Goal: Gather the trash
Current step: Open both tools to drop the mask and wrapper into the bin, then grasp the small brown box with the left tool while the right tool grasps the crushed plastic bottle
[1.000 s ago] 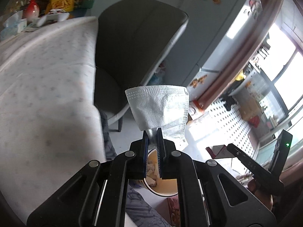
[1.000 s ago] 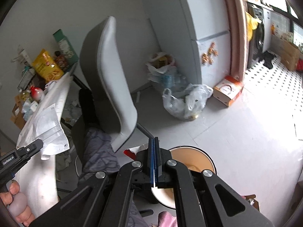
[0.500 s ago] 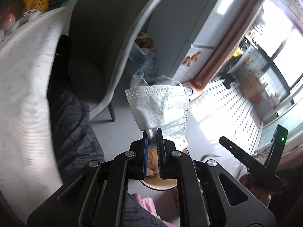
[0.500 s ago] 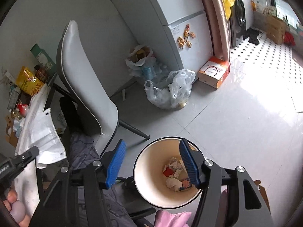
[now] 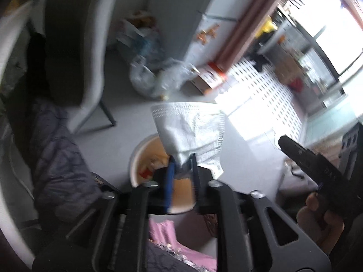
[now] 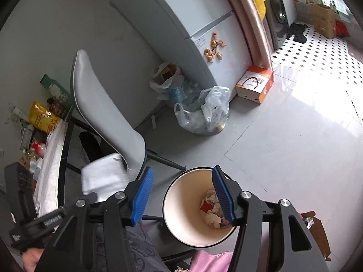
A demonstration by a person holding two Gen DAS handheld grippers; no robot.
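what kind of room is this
Most likely a home kitchen or dining corner: a pale two-door fridge with magnets, a grey moulded chair beside a cloth-covered table, and a round cream waste bin.

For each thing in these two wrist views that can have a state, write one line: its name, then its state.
Left gripper: jaws opening, white tissue between them.
Tissue: crumpled, above the bin, not yet dropped.
Right gripper: jaws apart, closing slightly, nothing between them.
Trash bin: upright, uncovered, partly filled with crumpled scraps.
Plastic bag: on the floor, bulging, top loose.
Chair: upright, beside the table.
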